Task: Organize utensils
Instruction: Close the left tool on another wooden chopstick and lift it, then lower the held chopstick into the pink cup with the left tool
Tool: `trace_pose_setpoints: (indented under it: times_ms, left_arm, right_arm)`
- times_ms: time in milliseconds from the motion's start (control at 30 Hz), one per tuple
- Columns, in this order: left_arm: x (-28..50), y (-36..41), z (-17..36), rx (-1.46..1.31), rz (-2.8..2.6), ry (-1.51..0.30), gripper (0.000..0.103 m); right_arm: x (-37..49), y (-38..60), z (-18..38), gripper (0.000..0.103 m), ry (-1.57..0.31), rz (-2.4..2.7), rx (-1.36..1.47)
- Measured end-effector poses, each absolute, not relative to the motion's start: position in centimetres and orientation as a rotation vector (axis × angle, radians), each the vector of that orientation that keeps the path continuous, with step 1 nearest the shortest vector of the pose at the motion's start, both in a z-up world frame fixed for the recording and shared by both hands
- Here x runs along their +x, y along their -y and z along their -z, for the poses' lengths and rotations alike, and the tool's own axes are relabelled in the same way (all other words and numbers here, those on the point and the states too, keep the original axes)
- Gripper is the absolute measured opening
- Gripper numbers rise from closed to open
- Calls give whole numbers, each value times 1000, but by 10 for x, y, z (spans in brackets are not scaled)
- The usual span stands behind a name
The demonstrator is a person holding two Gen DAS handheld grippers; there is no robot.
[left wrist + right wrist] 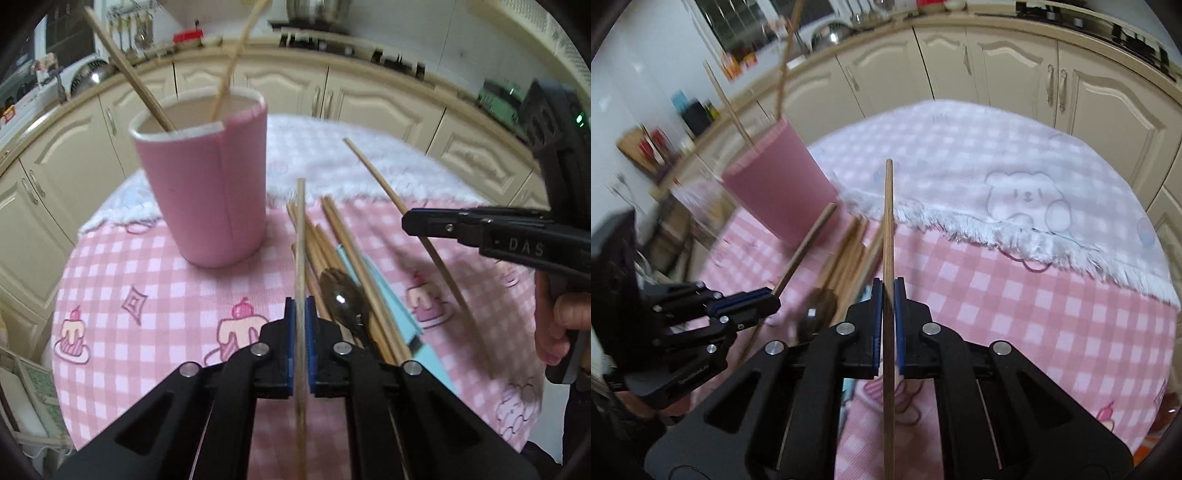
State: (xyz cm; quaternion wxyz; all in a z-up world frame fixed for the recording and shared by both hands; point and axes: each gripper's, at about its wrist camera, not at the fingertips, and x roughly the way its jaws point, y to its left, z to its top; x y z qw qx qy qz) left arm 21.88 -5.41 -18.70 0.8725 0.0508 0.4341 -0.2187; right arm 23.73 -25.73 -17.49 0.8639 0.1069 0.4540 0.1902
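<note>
1. A pink cup point(207, 184) with a white rim stands upright on the surface point(147, 280), which is covered by a pink checked cloth with cake drawings.
2. Two wooden chopsticks point(125, 70) lean inside the cup, their upper ends sticking out well above the rim and crossing away from each other.
3. A white checked towel point(997, 170) with a fringe and a bear drawing lies over the far part of the surface, just behind the cup.
4. To the right of the cup, a loose bundle of wooden chopsticks point(332, 236) lies flat on the cloth, partly over a light blue flat item point(388, 291) whose kind I cannot tell.
5. A dark metal spoon point(343, 299) rests among that bundle, its bowl facing up.
6. The left hand-held gripper point(301, 332) is closed tight on a single chopstick point(301, 229); the blue pads point(290, 332) press it from both sides, and the stick runs straight forward past the tips, lifted above the bundle.
7. The right hand-held gripper point(888, 314) is likewise clamped on one chopstick point(888, 221), which points forward between its blue pads point(876, 317) over the cloth.
8. In the left wrist view the right hand-held gripper appears at the right edge, with its chopstick slanting through the black fingers; part of a person's hand point(565, 325) grips its handle.
9. Cream kitchen cabinets point(369, 92) curve round behind the surface.
</note>
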Motion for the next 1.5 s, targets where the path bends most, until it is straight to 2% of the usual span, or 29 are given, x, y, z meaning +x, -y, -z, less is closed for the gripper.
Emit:
trace_pose_setpoints:
  times_ms: [133, 500, 833, 1100, 1500]
  left_arm:
    - [205, 44, 169, 48, 464, -820, 5]
    - [179, 7, 86, -102, 404, -434, 5]
    - [225, -13, 11, -228, 277, -146, 5]
    - [267, -1, -7, -256, 219, -92, 5]
    - [300, 13, 26, -247, 188, -132, 5]
  right_arm:
    - [224, 268, 152, 6, -849, -450, 302]
    - [214, 263, 84, 6, -561, -470, 356]
    - [249, 227, 2, 6, -330, -484, 315]
    - [287, 201, -24, 6, -252, -470, 267]
    - [316, 183, 9, 7, -292, -457, 260]
